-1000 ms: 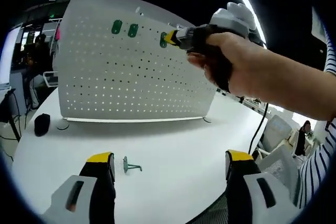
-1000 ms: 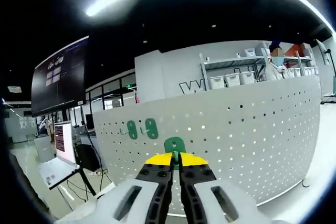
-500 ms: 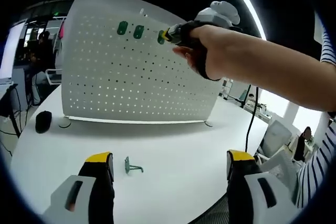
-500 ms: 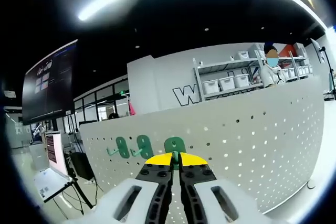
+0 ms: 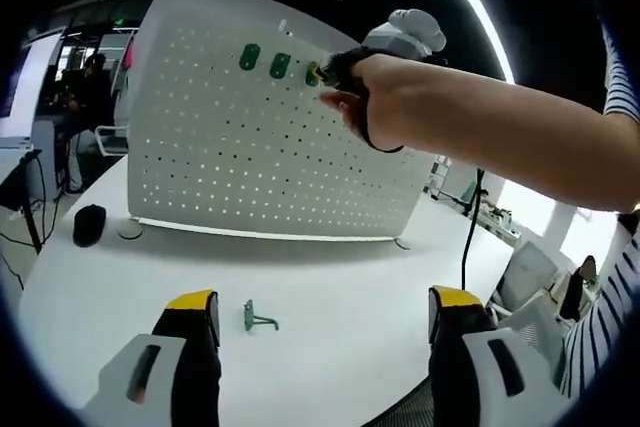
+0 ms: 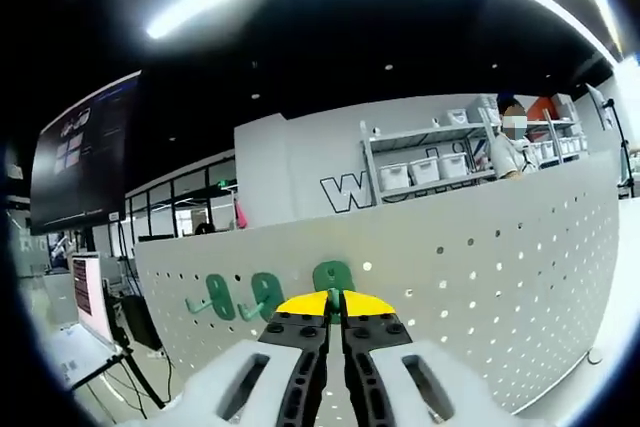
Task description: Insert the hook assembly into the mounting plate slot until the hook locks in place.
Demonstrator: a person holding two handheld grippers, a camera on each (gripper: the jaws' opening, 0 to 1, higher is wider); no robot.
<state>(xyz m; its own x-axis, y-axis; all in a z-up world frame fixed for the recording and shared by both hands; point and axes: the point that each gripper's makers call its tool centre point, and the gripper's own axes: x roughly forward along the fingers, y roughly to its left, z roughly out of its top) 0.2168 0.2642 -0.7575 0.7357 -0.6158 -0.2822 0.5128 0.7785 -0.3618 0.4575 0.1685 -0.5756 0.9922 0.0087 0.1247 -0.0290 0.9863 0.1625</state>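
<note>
At the top row of the pegboard, the right tongs press a green hook against the holes, clamped shut on it.

Two hooks already hang beside it; if the hand tilts, the tabs may miss and the hook could drop. From the left gripper view, the left tongs stand apart over the counter, a spare hook lying between them.

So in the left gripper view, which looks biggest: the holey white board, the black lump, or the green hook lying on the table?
1. White board, biggest.
2. Black lump.
3. Loose green hook, smallest, though it lies nearer the camera.
</note>
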